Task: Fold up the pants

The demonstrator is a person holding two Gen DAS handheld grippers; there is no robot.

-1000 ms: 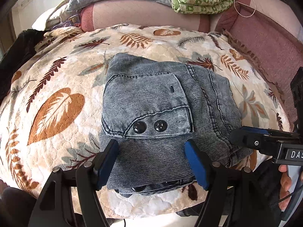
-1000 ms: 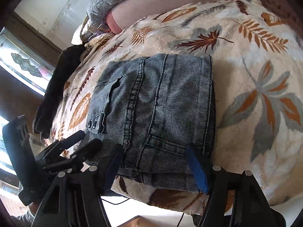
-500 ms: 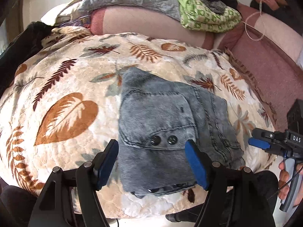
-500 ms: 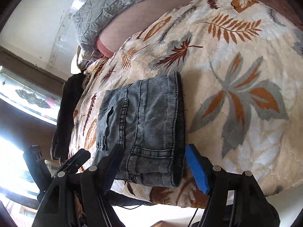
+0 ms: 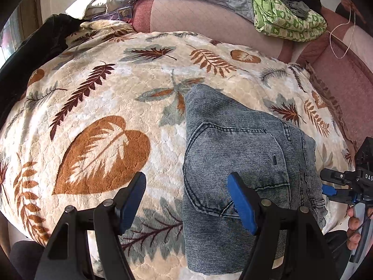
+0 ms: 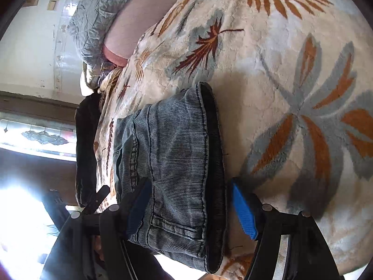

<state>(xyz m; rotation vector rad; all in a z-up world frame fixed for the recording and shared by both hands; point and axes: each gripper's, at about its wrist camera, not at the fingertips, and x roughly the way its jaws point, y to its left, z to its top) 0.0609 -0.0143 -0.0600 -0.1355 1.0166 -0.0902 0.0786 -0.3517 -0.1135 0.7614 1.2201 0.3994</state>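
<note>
A: Since you asked, going left to right: left gripper (image 5: 186, 200) has its fingers spread wide, nothing pinched. Leaf-print blanket (image 5: 98, 126) lies under and between them.

B: Pants?

A: Folded denim pants (image 5: 235, 154) lie flat on the blanket, left edge between those fingers, bulk under and beyond the right-hand one.

B: Other side?

A: Right gripper (image 6: 191, 207) also spread apart, straddling the pants' (image 6: 177, 154) near end; whether the pads touch the denim, can't tell.

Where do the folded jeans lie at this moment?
In the left wrist view, the folded jeans lie right of centre on the leaf-print blanket, beside its big orange leaf.
</note>
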